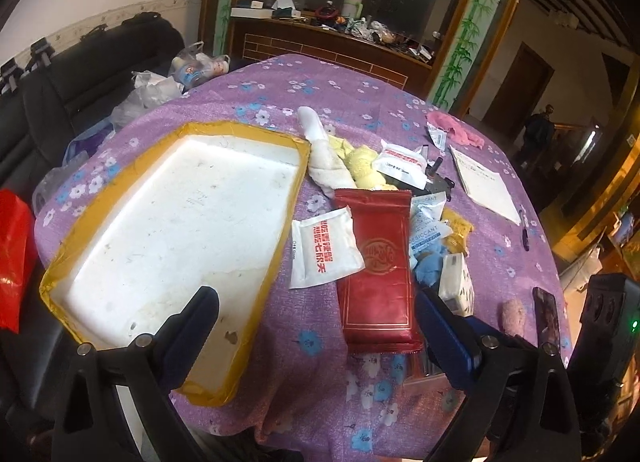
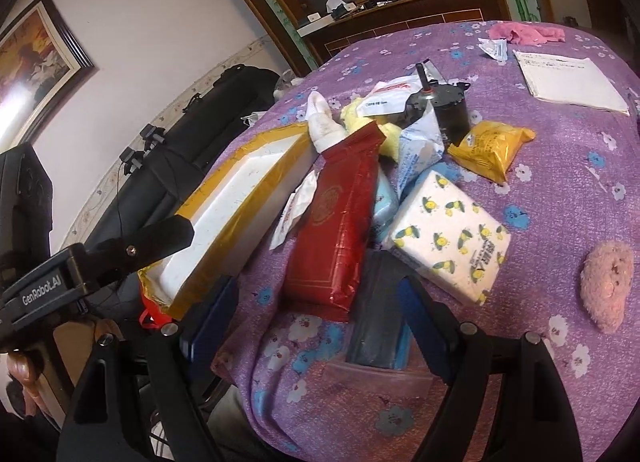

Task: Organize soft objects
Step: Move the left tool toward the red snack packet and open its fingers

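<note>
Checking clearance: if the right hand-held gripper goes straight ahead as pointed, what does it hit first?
Probably the dark grey plastic pouch lying between its open fingers, then the long red foil packet just beyond; depth is uncertain.

Left handheld black plastic two-finger gripper (image 1: 318,318): two matte black angular arms, each fastened with round silver screws, ending in fingers faced with dark blue pads (image 1: 444,326). Right handheld black plastic two-finger gripper (image 2: 316,302): same build, silver screws and blue-padded fingers (image 2: 208,314). The left unit's housing bears white "GenRobot.AI" lettering in the right wrist view.
</note>
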### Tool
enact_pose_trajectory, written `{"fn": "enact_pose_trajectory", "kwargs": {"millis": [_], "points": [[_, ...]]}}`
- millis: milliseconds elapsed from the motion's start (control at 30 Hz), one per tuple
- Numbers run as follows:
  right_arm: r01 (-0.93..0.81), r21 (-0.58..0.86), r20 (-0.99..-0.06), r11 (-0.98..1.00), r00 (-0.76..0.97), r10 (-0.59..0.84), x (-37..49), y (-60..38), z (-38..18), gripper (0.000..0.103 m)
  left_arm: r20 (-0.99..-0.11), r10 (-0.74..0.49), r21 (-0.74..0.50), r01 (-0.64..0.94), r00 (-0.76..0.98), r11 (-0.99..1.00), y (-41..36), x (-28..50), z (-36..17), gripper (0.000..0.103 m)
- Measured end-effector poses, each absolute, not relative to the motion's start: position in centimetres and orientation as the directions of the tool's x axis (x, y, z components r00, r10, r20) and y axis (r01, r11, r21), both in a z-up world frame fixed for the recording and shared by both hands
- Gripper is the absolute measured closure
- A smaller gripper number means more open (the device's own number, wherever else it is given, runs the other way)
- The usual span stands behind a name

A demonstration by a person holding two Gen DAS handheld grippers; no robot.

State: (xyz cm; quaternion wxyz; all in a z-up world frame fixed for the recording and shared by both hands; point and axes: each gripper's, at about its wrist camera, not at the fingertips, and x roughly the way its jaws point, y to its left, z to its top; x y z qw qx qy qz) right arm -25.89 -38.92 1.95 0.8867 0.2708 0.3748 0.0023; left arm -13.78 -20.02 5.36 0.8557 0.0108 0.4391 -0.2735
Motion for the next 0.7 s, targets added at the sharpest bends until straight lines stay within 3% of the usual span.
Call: {"fn": "enact_pose_trajectory", "kwargs": {"millis": [167,600,700], "points": [[0.193,0.481,-0.657,0.855,0.725,0.206,-25.9,-39.3,2.0,0.021,-0.781,-0.468,-0.231,0.504,0.413,0.832,-21.2,-13.9,4.5,0.010],[0.222,0.471,-0.657,0.854,0.734,0.172,-26.7,-40.8,2.3,0.021,-0.784,-0.493,-0.251,0.534,0.376,0.807,-21.8,-13.9,4.0,0.010],[0.249,0.466,-0.667,0.849,0.730,0.152,-26.7,-41.5,2.1,0.021,-0.791,-0.497,-0.262,0.537,0.357,0.802,-22.0,-13.8,3.5,0.016]]}}
